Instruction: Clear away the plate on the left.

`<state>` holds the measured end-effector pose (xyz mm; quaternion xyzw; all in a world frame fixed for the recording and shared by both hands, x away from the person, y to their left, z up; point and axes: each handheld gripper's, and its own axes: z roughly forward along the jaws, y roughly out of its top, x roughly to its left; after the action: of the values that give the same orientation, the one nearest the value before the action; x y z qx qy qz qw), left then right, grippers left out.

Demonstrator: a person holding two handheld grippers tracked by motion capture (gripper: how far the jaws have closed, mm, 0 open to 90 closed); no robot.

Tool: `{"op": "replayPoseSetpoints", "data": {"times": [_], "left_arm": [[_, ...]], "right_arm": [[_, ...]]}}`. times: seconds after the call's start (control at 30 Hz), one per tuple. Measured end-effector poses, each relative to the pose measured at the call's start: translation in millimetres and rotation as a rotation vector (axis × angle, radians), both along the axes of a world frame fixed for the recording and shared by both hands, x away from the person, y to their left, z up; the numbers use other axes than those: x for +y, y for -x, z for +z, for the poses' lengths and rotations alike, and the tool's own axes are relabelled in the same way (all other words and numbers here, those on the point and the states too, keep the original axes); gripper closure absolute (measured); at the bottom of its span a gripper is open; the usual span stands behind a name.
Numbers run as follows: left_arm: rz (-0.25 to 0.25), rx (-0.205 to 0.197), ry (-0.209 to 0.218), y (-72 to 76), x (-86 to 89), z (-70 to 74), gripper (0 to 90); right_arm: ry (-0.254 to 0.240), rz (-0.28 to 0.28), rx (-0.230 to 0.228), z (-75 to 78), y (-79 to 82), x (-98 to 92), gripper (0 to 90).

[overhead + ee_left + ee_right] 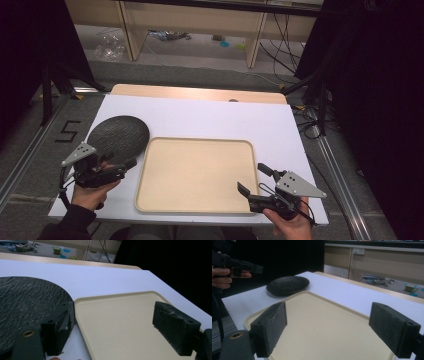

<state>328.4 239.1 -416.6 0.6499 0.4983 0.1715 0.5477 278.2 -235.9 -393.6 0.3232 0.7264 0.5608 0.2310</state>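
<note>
My left tongs (pixel 120 167) sit at the near-left edge of the tray (pixel 196 207), jaws wide apart, nothing between them. In the left gripper view the left tongs (pixel 110 325) straddle the tray's left rim: one jaw is right at the edge of the black plate (pixel 25 305), the other hangs over the tray floor. Can't tell if the first jaw touches the plate.

The black plate (pixel 118 133) lies flat on the white counter (pixel 210 117), just left of the tray's far-left corner, its edge just beside the tray rim. Dark, round, rough texture on top. From the right gripper view the plate (pixel 287 285) sits beyond the tray's far corner.

My right tongs (pixel 254 181) are at the tray's near-right corner, jaws also wide apart and empty. In the right gripper view the right tongs (pixel 328 326) point across the tray (pixel 317 315) toward the plate, with bare tray floor between the jaws.

The tray is beige, rectangular, with rounded corners and nothing in it, sitting on the counter's near half. My left hand (pixel 223 275) shows left of the plate in the right gripper view.
</note>
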Motion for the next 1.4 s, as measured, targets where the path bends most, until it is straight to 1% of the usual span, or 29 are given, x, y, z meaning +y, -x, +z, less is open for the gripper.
{"op": "replayPoseSetpoints", "data": {"times": [0.07, 0.13, 0.17, 0.2, 0.23, 0.3, 0.33, 0.37, 0.4, 0.43, 0.47, 0.5, 0.57, 0.6, 0.63, 0.67, 0.77, 0.87, 0.9, 1.0, 1.07, 1.1, 1.13, 1.17, 1.23, 1.3, 1.33, 1.37, 1.4], "left_arm": [[0.014, 0.018, -0.007, -5.4, 2.8, -2.3, 18.4], [0.022, 0.026, -0.005, -6.9, 3.9, -2.9, 18.4], [0.034, 0.037, 0.003, -8.7, 6.9, -3.6, 18.4], [0.034, 0.037, 0.003, -8.7, 6.9, -3.6, 18.4], [0.040, 0.038, 0.011, -9.0, 8.8, -3.8, 18.4], [0.060, 0.043, 0.015, -10.8, 13.7, -3.6, 18.4], [0.065, 0.042, 0.015, -12.0, 15.2, -4.1, 18.4], [0.065, 0.042, 0.015, -12.0, 15.2, -4.1, 18.4], [0.072, 0.045, 0.009, -13.3, 16.8, -4.7, 18.4], [0.078, 0.048, 0.005, -14.7, 18.4, -5.5, 18.4], [0.094, 0.053, -0.004, -17.2, 21.6, -7.4, 18.4], [0.101, 0.054, -0.003, -18.1, 23.4, -7.9, 18.4], [0.104, 0.053, 0.001, -19.1, 25.1, -8.3, 18.5], [0.119, 0.053, 0.001, -20.7, 27.5, -8.4, 18.5], [0.119, 0.053, 0.001, -20.7, 27.5, -8.4, 18.6], [0.129, 0.054, -0.005, -22.7, 29.8, -9.1, 18.6], [0.138, 0.058, -0.004, -24.5, 32.3, -9.8, 18.6], [0.154, 0.060, -0.002, -27.8, 35.3, -10.9, 18.7], [0.159, 0.064, -0.003, -28.9, 36.4, -11.3, 18.7], [0.177, 0.075, 0.015, -33.1, 38.7, -12.8, 19.0], [0.190, 0.078, 0.005, -37.0, 41.1, -14.4, 19.1], [0.190, 0.078, 0.005, -37.0, 41.1, -14.4, 19.1], [0.195, 0.082, 0.003, -38.1, 42.0, -14.7, 19.1], [0.202, 0.089, 0.011, -40.9, 44.7, -16.0, 19.1], [0.204, 0.086, 0.019, -42.6, 45.9, -17.2, 19.1], [0.218, 0.100, 0.007, -44.6, 48.6, -17.9, 19.1], [0.228, 0.095, -0.013, -47.1, 51.0, -19.2, 19.1], [0.228, 0.095, -0.013, -47.1, 51.0, -19.2, 19.1], [0.233, 0.101, -0.023, -48.2, 52.2, -19.6, 19.1]], "right_arm": [[0.010, 0.013, 0.010, 0.2, 0.2, -0.1, 15.9], [-0.003, 0.009, 0.000, -0.2, -0.1, 0.7, 16.0], [0.003, 0.010, 0.004, -0.2, 0.1, 0.5, 16.0], [0.003, 0.010, 0.004, -0.2, 0.1, 0.5, 16.0], [0.004, 0.005, -0.007, -0.5, -0.2, 0.5, 16.0], [-0.001, 0.008, -0.002, -0.1, 0.0, 0.5, 16.0], [0.010, 0.014, 0.008, 0.1, 0.1, 0.0, 16.0], [0.017, 0.006, -0.006, -0.3, -0.4, -0.1, 16.0], [0.017, 0.006, -0.006, -0.3, -0.4, -0.1, 16.0], [0.006, 0.003, -0.015, -0.6, -0.6, 0.8, 16.0], [0.003, 0.006, -0.006, -0.5, 0.0, 1.1, 16.0], [0.008, 0.008, -0.003, -0.5, 0.1, 0.9, 16.0], [0.015, 0.009, -0.010, -0.5, -0.5, 0.4, 16.0], [0.008, 0.004, -0.013, -0.6, -0.7, 1.0, 16.0], [0.007, 0.006, -0.009, -0.7, -0.6, 1.2, 16.0], [0.010, 0.018, 0.009, -0.5, 0.0, 1.2, 16.0], [0.013, 0.015, 0.008, -0.3, 0.3, 1.5, 16.1], [0.004, 0.023, 0.007, -0.9, -0.3, 1.6, 16.1], [0.004, 0.017, 0.005, -0.7, -0.2, 1.7, 16.1], [0.013, 0.022, 0.009, -0.6, 0.1, 1.3, 16.1], [0.010, 0.019, 0.008, -0.4, 0.1, 1.5, 16.1], [-0.002, 0.023, 0.005, -1.1, -0.4, 2.3, 16.1], [0.013, 0.021, 0.009, -0.5, -0.1, 1.2, 16.1], [0.013, 0.022, 0.011, -0.7, 0.1, 1.3, 16.1], [0.006, 0.017, 0.005, -0.6, -0.2, 1.9, 16.1], [0.005, 0.021, 0.005, -0.8, -0.4, 1.9, 16.1], [0.014, 0.023, 0.011, -0.6, 0.2, 1.5, 16.1], [0.014, 0.023, 0.011, -0.6, 0.2, 1.5, 16.1], [0.009, 0.016, 0.004, -0.5, 0.0, 1.9, 16.1]]}}
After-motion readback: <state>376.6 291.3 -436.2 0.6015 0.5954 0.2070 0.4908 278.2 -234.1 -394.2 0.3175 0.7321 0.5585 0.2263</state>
